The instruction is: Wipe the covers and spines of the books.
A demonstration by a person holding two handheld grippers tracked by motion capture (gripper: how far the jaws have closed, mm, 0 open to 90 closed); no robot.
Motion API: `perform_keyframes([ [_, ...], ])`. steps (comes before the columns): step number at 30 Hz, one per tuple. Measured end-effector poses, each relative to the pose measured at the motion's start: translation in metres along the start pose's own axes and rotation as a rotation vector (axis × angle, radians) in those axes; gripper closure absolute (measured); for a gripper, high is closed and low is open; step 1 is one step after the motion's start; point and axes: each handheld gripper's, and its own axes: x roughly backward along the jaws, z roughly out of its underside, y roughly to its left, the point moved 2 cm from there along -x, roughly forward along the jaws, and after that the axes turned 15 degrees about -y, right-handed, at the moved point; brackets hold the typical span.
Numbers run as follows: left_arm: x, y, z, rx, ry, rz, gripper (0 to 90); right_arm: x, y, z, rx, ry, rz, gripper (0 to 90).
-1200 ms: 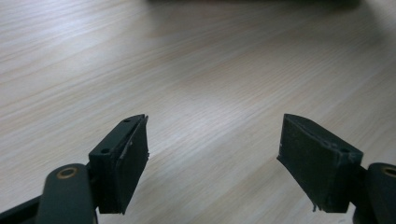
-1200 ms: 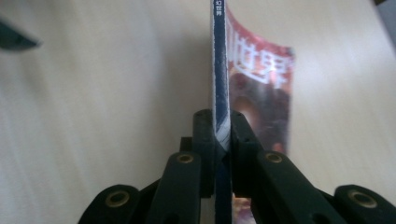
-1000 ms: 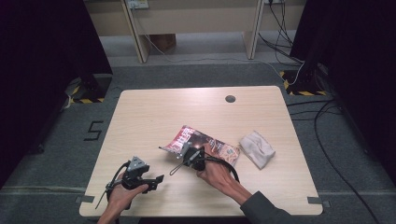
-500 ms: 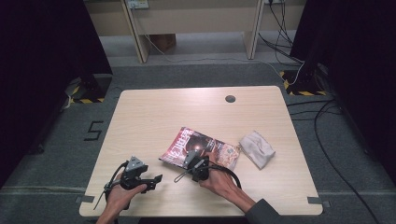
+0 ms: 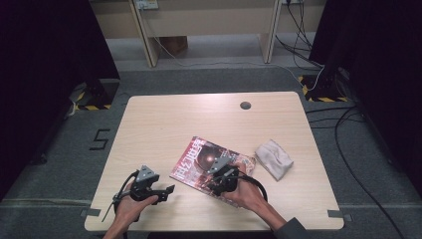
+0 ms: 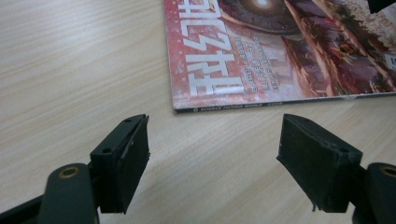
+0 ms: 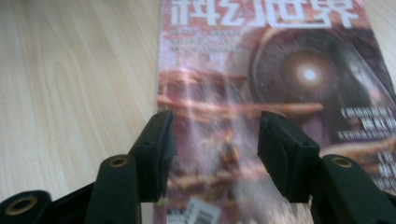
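While its jaws have just been opening, right gripper point(image 7: 212, 154) hovers over magazine point(image 7: 275, 93) — nothing clamped.

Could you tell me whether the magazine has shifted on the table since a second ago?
Yes: the magazine has slid left, away from the cloth and toward the left gripper.

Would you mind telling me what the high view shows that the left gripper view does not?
High view alone: the crumpled beige cloth, the dark round hole in the tabletop, both hands with their tongs, and the grey floor.
Left gripper view alone: the small print along the magazine's edge, and the left tongs close up, open.
Both: the glossy red magazine lying on the light wooden table.
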Motion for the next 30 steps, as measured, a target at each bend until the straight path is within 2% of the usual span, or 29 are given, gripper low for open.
perform_keyframes([
  [4, -0.006, -0.001, -0.005, -0.020, -0.009, 0.010, 25.3, 0.012, -0.006, 0.016, -0.046, -0.012, 0.018, 43.4],
  [7, -0.013, -0.003, -0.010, -0.030, -0.025, 0.030, 27.7, 0.019, -0.005, 0.027, -0.052, -0.009, 0.027, 41.9],
  [10, -0.022, -0.003, -0.014, -0.039, -0.026, 0.038, 31.7, 0.023, 0.000, 0.035, -0.035, -0.004, 0.024, 40.7],
  [11, -0.030, -0.003, -0.016, -0.038, -0.020, 0.048, 31.7, 0.024, 0.002, 0.038, -0.031, 0.001, 0.023, 40.6],
  [17, -0.049, -0.004, -0.020, -0.055, 0.004, 0.052, 31.8, 0.026, 0.011, 0.053, -0.037, 0.001, 0.025, 40.5],
  [21, -0.058, -0.001, -0.023, -0.057, 0.001, 0.043, 31.7, 0.029, 0.012, 0.055, -0.036, -0.003, 0.023, 40.1],
  [22, -0.061, 0.000, -0.025, -0.057, -0.004, 0.043, 31.8, 0.030, 0.013, 0.058, -0.022, 0.009, 0.022, 39.7],
  [25, -0.067, 0.000, -0.026, -0.070, 0.008, 0.052, 32.0, 0.032, 0.015, 0.061, 0.010, 0.017, 0.042, 39.9],
  [28, -0.071, -0.001, -0.025, -0.085, 0.018, 0.051, 33.1, 0.033, 0.014, 0.061, 0.010, 0.017, 0.038, 40.6],
  [29, -0.073, -0.002, -0.023, -0.109, 0.037, 0.050, 33.1, 0.035, 0.011, 0.062, 0.005, 0.023, 0.048, 41.2],
  [30, -0.073, -0.002, -0.023, -0.109, 0.037, 0.050, 33.1, 0.035, 0.011, 0.062, 0.005, 0.023, 0.048, 41.2],
])
